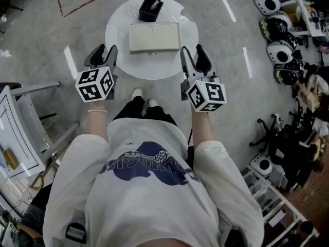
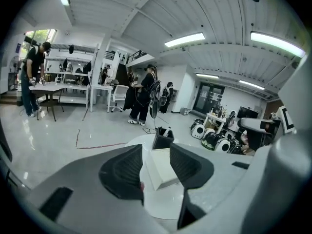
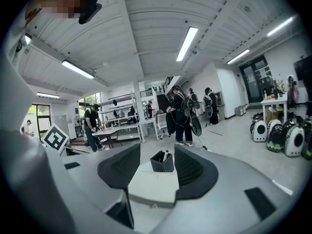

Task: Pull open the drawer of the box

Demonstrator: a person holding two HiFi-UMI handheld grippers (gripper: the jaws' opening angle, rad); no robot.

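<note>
1. Box (image 1: 154, 37) lies flat at the middle of the round tabletop (image 1: 119, 22), long side toward the person, likely so its front faces whoever pulls; the drawer (image 3: 144, 199) looks shut, flush with that front
2. Black holder (image 1: 150, 9) stands just behind the box, near the far rim, clear of the pull path
3. Left tool (image 1: 104, 54) hovers at the near-left rim, jaws apart with nothing between them; the box lies beyond the gap
4. Right tool (image 1: 194, 56) hovers at the near-right rim, jaws likewise spread and empty, aimed at the box's front
5. Both flank the box without touching it, which reads as a ready stance: one could steady the box while the other takes the drawer
6. A small knob (image 3: 152, 205) seems to sit low on the front, too small to be sure
</note>
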